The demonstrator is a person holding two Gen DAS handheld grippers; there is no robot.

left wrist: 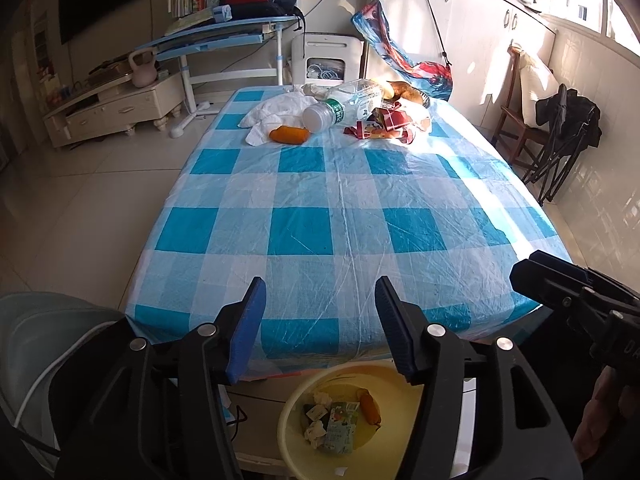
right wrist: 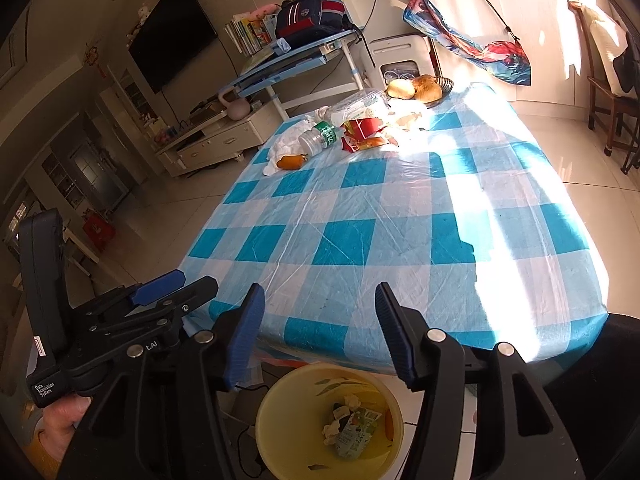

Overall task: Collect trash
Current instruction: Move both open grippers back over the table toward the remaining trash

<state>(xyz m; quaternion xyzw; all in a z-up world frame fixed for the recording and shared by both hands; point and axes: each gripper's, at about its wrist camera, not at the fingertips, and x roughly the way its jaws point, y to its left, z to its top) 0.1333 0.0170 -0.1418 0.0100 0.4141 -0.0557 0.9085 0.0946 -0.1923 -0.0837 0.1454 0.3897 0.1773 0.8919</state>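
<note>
The left tool (left wrist: pixel 320 320) stands with its jaws apart and nothing between them, held over the near edge of the table (left wrist: pixel 400 240), just above the yellow bin (left wrist: pixel 304 456) on the floor. The right tool (right wrist: pixel 320 326) is likewise parted and empty, close beside the left one and also over the bin. The bin already holds a green carton (left wrist: pixel 340 430), crumpled paper and an orange piece (left wrist: pixel 370 406).

By my reading a drop-off is done and the step in hand is going back for more. The remaining trash lies together at the far end of the table: an orange piece (left wrist: pixel 289 134) beside white crumpled tissue (left wrist: pixel 280 110), a clear plastic bottle (left wrist: pixel 340 106) lying on its side, and red torn wrappers (left wrist: pixel 380 122) in the sun patch. A basket of bread (right wrist: pixel 420 88) sits behind them and is probably not trash.

The next move calls for a long reach across the bare checked cloth. The orange piece is nearest and stands clear enough for a simple pinch. The bottle is wide and round, so it needs fully spread jaws and may roll.
</note>
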